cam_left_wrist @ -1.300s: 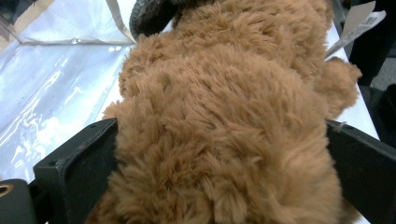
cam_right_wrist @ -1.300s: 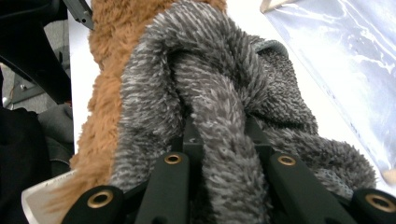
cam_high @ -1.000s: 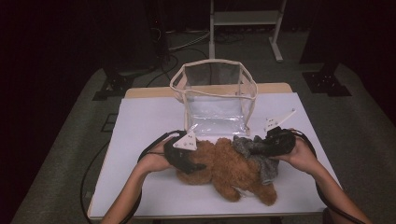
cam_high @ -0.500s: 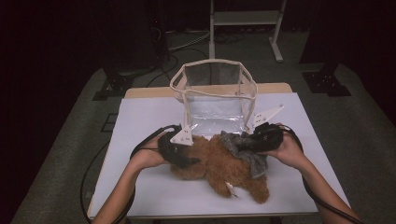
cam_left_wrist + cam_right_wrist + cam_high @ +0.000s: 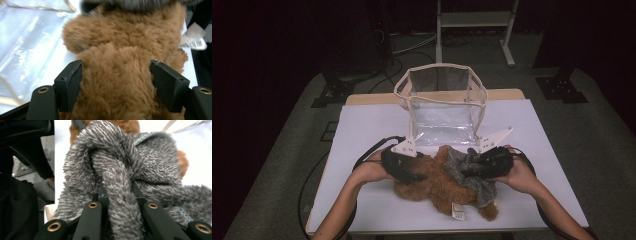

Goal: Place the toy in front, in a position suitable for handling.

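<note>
Brown plush toy (image 5: 437,182) lies on the white table (image 5: 367,130), just at six o'clock from the clear bag (image 5: 443,102), which stands open-topped near the table's middle. A grey fuzzy cloth (image 5: 469,172) is draped over the toy's three o'clock side, touching it. A white tag (image 5: 457,210) shows at the toy's six o'clock edge.

From the toy's nine o'clock side, the left gripper (image 5: 116,75) straddles the brown fur; in the left gripper view its two black jaws stand on either side of the plush body, and the fur bulges between them and touches both pads. Its jaws have just been opening a little, with the toy between them, and the hold on the toy looks kept. In the same view the bag's shiny wall lies at ten o'clock and the grey cloth crosses the top at twelve o'clock.

From the three o'clock side, the right gripper (image 5: 119,195) pinches a thick fold of the grey cloth; in the right gripper view the fold runs straight down between the two narrow-set jaws, with more cloth bunched above it at twelve o'clock and the brown toy peeking behind.

In the high view both hands (image 5: 372,170) rest low on the table, at either side of the toy.
</note>
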`<state>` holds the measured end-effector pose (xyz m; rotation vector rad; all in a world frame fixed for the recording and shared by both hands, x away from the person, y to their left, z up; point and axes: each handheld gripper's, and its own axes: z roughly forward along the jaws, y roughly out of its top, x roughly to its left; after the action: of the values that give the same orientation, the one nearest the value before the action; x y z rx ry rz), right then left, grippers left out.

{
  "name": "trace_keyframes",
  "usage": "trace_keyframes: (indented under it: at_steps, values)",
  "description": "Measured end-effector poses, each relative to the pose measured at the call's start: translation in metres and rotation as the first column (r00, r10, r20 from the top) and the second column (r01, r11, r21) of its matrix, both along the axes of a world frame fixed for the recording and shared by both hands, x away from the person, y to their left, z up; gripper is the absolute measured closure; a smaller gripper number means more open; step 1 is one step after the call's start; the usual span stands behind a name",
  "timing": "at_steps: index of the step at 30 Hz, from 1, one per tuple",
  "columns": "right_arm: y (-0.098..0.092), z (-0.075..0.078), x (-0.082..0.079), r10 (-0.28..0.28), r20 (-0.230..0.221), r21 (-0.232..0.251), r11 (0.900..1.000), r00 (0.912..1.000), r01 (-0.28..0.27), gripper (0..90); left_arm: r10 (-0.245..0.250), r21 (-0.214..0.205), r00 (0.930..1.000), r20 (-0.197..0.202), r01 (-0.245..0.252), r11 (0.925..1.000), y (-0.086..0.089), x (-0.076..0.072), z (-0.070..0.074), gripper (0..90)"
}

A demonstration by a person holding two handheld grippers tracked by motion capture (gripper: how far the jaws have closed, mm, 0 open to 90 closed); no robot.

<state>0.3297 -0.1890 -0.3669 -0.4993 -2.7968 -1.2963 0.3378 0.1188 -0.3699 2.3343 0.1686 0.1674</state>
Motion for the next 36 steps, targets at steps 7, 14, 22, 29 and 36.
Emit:
trace_keyframes:
  at_steps: [7,14,22,29,36]
  values:
    - [0.016,0.015,0.017,-0.032,0.032,-0.004,0.9995,0.9990,0.032,75.8,-0.020,0.015,0.9995,0.026,0.020,0.9997,0.007,-0.015,-0.003,31.6]
    - [0.019,-0.006,0.006,-0.003,0.006,-0.008,1.0000,1.0000,0.003,76.1,-0.036,-0.021,0.9993,-0.003,0.036,0.9991,0.015,-0.013,0.004,17.1]
    - [0.007,-0.007,-0.004,0.000,0.001,-0.004,1.0000,1.0000,0.000,76.2,-0.007,-0.026,0.9979,-0.065,0.005,0.9997,0.015,-0.004,-0.010,15.1]
    - [0.021,0.008,0.010,-0.018,0.040,-0.033,0.9993,0.9990,0.019,75.6,-0.019,0.000,0.9997,-0.018,0.019,0.9998,0.010,-0.016,-0.011,21.2]
    - [0.040,0.006,0.016,0.026,0.026,-0.034,0.9991,0.9993,-0.025,75.5,-0.012,-0.013,0.9999,0.010,0.013,0.9998,0.017,-0.022,-0.014,22.4]
